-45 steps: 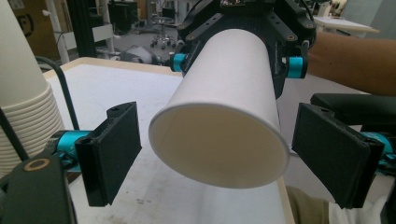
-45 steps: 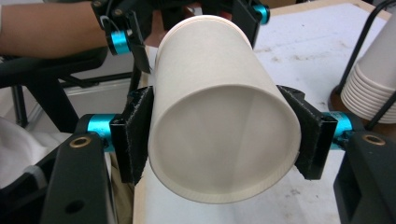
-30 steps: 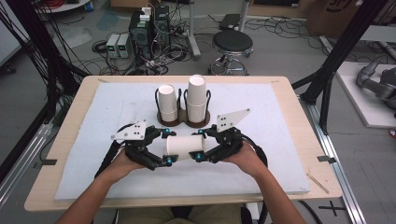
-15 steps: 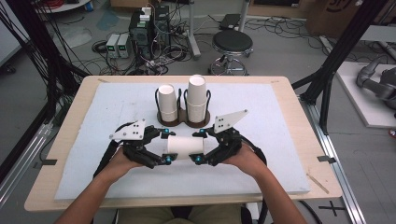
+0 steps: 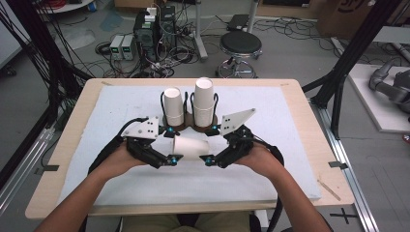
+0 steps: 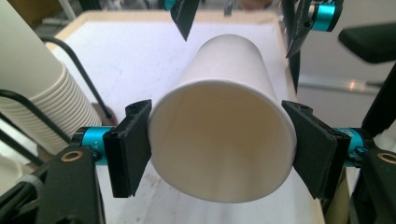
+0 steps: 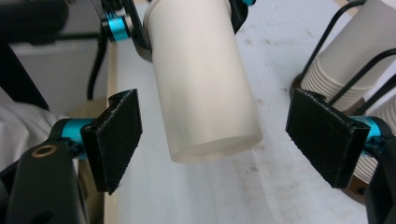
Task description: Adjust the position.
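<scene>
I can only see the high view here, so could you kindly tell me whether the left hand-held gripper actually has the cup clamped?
Observer: Yes. The left hand-held gripper has both pads pressed against the paper cup near its open rim.
Operator: And the right one?
Observer: The right hand-held gripper is open, with clear gaps between its pads and the cup's closed base.
Operator: Is anything inside the cup?
Observer: No, its inside looks empty.

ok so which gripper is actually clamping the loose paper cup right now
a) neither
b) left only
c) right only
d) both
b: in the left gripper view the left gripper has both pads pressed on the paper cup near its rim, while the right gripper stands open with gaps beside the cup's base.
</scene>
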`<action>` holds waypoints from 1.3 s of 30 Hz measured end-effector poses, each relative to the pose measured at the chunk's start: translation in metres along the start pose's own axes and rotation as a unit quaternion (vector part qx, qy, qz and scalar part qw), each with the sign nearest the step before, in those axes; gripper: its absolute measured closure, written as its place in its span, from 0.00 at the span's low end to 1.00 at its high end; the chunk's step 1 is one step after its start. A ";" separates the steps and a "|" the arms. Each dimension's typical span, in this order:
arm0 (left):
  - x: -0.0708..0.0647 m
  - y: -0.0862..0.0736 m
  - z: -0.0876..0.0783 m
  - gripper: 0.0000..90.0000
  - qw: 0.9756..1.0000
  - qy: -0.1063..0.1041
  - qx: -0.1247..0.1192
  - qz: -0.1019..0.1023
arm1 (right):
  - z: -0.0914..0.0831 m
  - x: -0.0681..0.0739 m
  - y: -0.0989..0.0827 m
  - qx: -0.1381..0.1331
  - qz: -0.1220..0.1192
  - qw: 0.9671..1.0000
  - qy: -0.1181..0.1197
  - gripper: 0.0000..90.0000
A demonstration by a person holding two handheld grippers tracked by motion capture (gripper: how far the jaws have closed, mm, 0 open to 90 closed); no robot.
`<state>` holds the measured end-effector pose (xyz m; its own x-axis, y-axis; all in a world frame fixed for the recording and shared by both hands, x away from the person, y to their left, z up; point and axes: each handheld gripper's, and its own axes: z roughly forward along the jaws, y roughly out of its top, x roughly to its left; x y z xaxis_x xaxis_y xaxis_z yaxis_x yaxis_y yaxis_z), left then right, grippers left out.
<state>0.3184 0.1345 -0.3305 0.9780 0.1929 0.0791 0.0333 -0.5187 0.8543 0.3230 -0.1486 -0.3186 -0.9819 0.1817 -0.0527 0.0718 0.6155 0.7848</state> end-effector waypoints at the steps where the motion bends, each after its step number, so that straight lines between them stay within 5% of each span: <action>1: 0.001 0.002 0.000 0.31 1.000 0.001 0.009 0.001 | 0.001 0.000 0.002 0.010 -0.006 1.000 -0.003 0.21; 9: 0.004 0.017 0.005 0.31 0.998 0.003 0.068 0.010 | 0.018 0.003 0.015 0.074 -0.048 0.996 -0.016 0.21; 18: 0.005 0.023 0.009 0.31 0.995 0.005 0.099 0.010 | 0.037 0.004 0.025 0.124 -0.083 0.988 -0.027 0.22; 27: 0.003 0.022 0.015 0.31 0.993 0.001 0.115 0.012 | 0.052 0.008 0.027 0.156 -0.097 0.983 -0.016 0.27; 39: -0.001 0.022 0.021 0.30 0.992 -0.001 0.128 0.015 | 0.062 0.009 0.026 0.177 -0.091 0.980 -0.005 0.37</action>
<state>0.3223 0.1049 -0.3227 0.9798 0.1724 0.1013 0.0547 -0.7182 0.6937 0.3268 -0.0833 -0.3369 -0.9824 0.0503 -0.1799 -0.0470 0.8654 0.4988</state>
